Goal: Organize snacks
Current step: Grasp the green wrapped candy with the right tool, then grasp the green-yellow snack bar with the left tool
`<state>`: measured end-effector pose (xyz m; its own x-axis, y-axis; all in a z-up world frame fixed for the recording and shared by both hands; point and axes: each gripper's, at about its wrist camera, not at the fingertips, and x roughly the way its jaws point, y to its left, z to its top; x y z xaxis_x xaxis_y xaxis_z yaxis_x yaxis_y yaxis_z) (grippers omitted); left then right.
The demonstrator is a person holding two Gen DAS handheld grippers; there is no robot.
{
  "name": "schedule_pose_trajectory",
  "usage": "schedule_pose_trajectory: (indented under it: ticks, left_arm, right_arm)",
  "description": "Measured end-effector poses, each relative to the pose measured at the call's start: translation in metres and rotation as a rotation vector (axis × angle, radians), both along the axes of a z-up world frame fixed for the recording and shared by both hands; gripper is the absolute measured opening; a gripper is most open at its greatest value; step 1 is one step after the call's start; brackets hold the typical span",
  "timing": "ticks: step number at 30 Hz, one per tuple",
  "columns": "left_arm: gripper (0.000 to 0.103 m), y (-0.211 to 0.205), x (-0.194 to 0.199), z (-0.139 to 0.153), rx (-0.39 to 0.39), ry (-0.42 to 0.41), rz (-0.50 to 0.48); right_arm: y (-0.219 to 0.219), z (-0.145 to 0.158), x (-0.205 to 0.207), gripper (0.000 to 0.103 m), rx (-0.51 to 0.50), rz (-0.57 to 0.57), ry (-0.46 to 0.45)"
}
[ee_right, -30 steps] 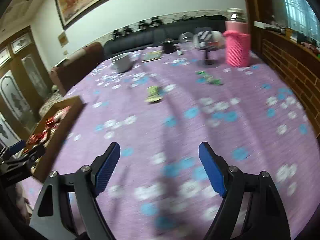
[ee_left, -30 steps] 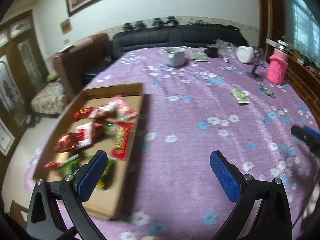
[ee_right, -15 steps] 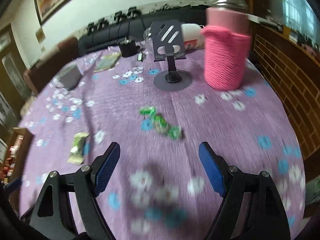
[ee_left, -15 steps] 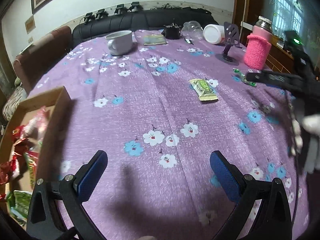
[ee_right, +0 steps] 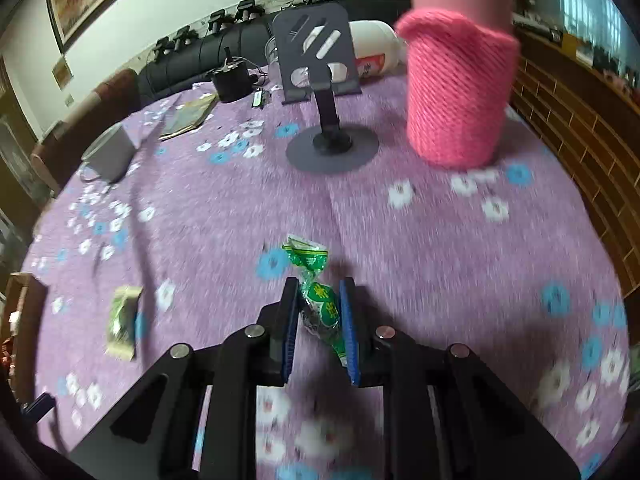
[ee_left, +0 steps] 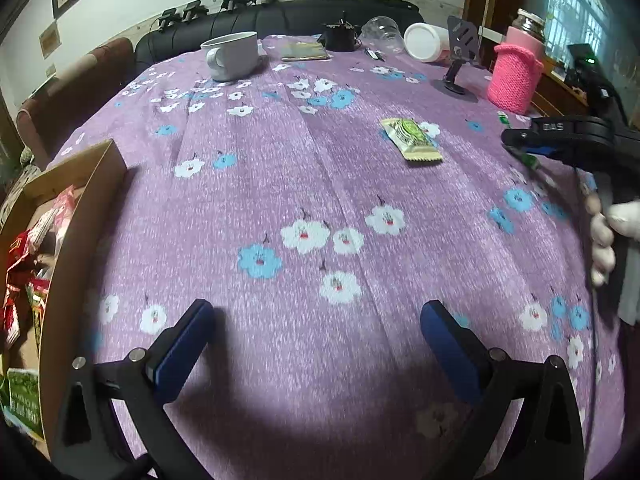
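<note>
Left wrist view: the left claw (ee_left: 316, 344) hangs spread wide over the purple flowered tabletop (ee_left: 320, 184), nothing between its blue pads. At the left edge sits the brown cardboard tray (ee_left: 86, 184), already holding red and green snack packets. A flat pale-green sealed snack packet (ee_left: 412, 142) lies alone on the cloth, well ahead and to the right. At the far right the right claw (ee_left: 520, 142) shows from the side, low over the cloth, with a white-gloved hand (ee_left: 608, 232) on its handle; the green tip of something pokes out beneath it.

Right wrist view: the right claw (ee_right: 320, 320) has just been closing, and its blue pads now clench a green twist-wrapped candy (ee_right: 320, 300), whose twisted end sticks out in front. The candy seems to be at cloth level, not yet lifted. The pale-green packet (ee_right: 122, 322) lies off to the left, and the pink knitted bottle sleeve (ee_right: 460, 100) and dark phone stand (ee_right: 324, 92) stand beyond.

The step in hand looks like the pick-up of the candy. The next move probably calls for a lift clear of the cloth, then a long carry left to the tray, with the grip kept firm on the slippery wrapper. The free left claw is well placed to fetch the pale-green packet.
</note>
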<state>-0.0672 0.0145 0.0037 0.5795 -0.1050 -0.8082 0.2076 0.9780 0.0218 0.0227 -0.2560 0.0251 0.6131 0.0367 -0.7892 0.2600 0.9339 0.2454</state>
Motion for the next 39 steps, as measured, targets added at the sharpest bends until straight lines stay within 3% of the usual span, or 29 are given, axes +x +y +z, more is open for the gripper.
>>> schedule_pose_trajectory:
  ticks: [2, 3, 4, 6, 7, 10, 15, 20, 23, 26, 33, 39]
  left_arm:
    - [0.102, -0.001, 0.002, -0.002, -0.002, 0.019, -0.035]
    - [0.094, -0.001, 0.001, 0.000, -0.008, 0.021, -0.049]
    - [0.085, -0.002, 0.000, 0.002, -0.016, 0.012, -0.060]
    - [0.049, -0.005, 0.009, 0.009, -0.060, 0.027, -0.088]
    - [0.045, -0.007, 0.019, 0.012, -0.118, 0.065, -0.097]
    - [0.045, -0.013, 0.045, 0.015, -0.240, 0.096, -0.087]
    - [0.048, -0.047, 0.087, 0.019, -0.264, 0.033, -0.113]
    - [0.047, -0.080, 0.125, 0.005, -0.119, -0.015, -0.118]
    - [0.023, -0.085, 0.132, 0.003, -0.038, -0.043, -0.132]
    - [0.018, -0.082, 0.131, 0.004, -0.033, -0.038, -0.143]
    - [0.018, -0.037, 0.100, 0.026, -0.138, -0.069, -0.122]
    - [0.018, 0.063, 0.043, 0.061, -0.279, -0.145, -0.005]
  right_arm:
    - [0.000, 0.005, -0.019, 0.021, 0.078, 0.002, -0.019]
    - [0.001, 0.009, -0.029, 0.021, 0.115, 0.006, -0.035]
    - [0.002, 0.012, -0.039, 0.021, 0.145, 0.014, -0.052]
    - [0.008, 0.017, -0.055, 0.021, 0.189, 0.039, -0.093]
    - [0.010, 0.017, -0.059, 0.021, 0.206, 0.045, -0.106]
    - [0.011, 0.009, -0.062, 0.022, 0.250, 0.049, -0.107]
    - [0.008, 0.002, -0.062, 0.021, 0.286, 0.063, -0.096]
    - [0.006, -0.004, -0.058, 0.022, 0.308, 0.067, -0.077]
    - [0.004, -0.003, -0.058, 0.021, 0.313, 0.070, -0.085]
    - [0.004, -0.001, -0.060, 0.021, 0.306, 0.073, -0.091]
    - [0.009, 0.003, -0.064, 0.021, 0.305, 0.095, -0.125]
    - [0.022, 0.010, -0.067, 0.021, 0.280, 0.117, -0.156]
